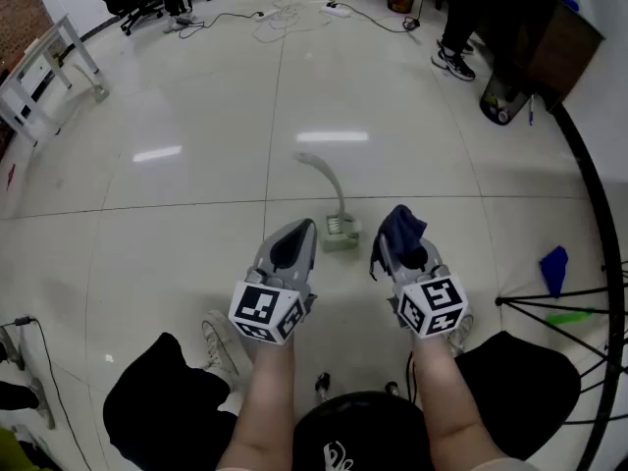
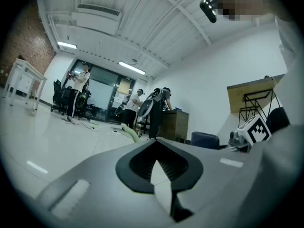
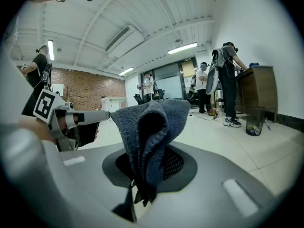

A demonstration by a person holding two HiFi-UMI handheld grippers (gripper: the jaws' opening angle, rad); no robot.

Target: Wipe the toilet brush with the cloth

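The toilet brush stands on the tiled floor, its pale curved handle (image 1: 329, 180) rising from a greenish holder (image 1: 340, 234). My left gripper (image 1: 296, 235) hovers just left of the holder, shut with nothing in it. My right gripper (image 1: 400, 243) is just right of the holder, shut on a dark blue cloth (image 1: 400, 226) that sticks up from its tips. In the right gripper view the folded cloth (image 3: 149, 132) fills the jaws and the left gripper (image 3: 64, 120) shows at left. The left gripper view shows the brush handle (image 2: 129, 132) ahead and the cloth (image 2: 205, 140) at right.
A white rack (image 1: 44, 72) stands far left. Cables (image 1: 285, 13) and chairs lie at the back. A wooden cabinet (image 1: 554, 47), a bin (image 1: 500, 101) and a person's shoes (image 1: 453, 62) are at back right. A black stand (image 1: 589, 297) and a blue object (image 1: 554, 268) are at right.
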